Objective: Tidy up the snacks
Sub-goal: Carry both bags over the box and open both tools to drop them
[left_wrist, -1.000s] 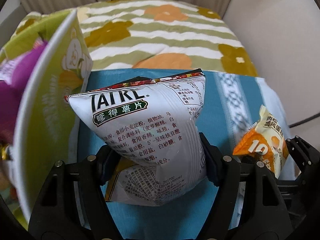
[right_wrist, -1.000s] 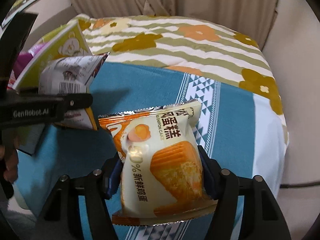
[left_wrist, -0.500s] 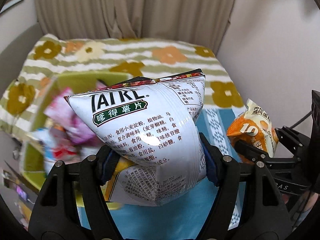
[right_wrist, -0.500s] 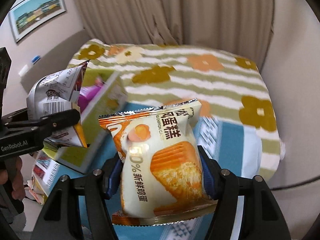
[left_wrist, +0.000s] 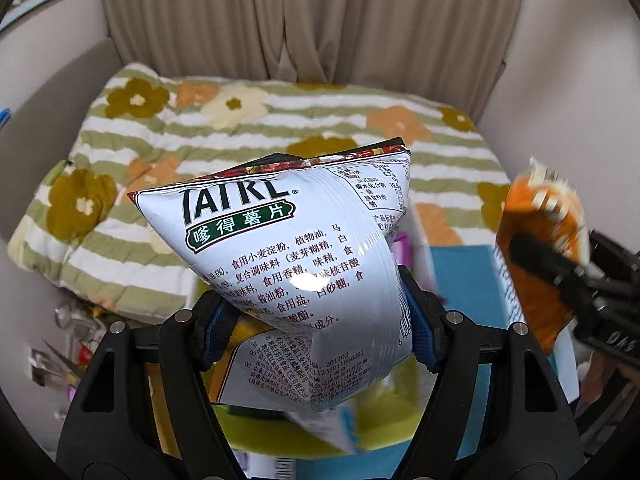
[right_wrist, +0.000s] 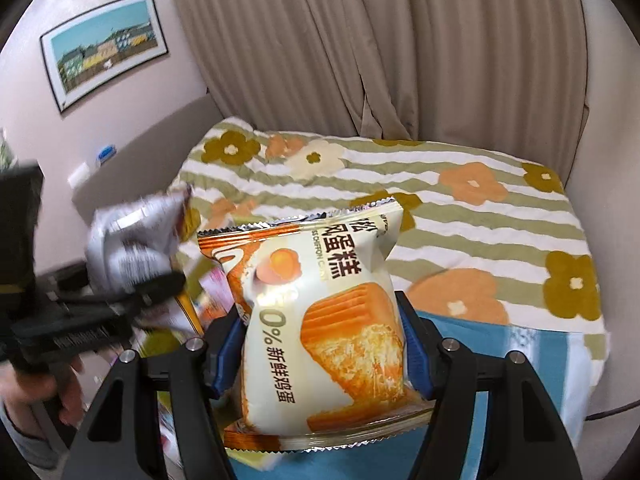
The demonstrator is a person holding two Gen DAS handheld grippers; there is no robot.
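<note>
Now chip bag (left_wrist: 304,272) upright in left claw (left_wrist: 316,332), top tilted left.

Black left claw (left_wrist: 316,328): blue pads (left_wrist: 420,336), 4 silver screws.

Each view is taken close behind a held packet, facing the floral quilt (left_wrist: 248,128) (right_wrist: 460,200) and curtain (left_wrist: 304,20) (right_wrist: 380,48), which are shared by both views.

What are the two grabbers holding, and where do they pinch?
Left gripper pinches the white chip bag around its middle. Right gripper pinches the cake packet's sides.
</note>
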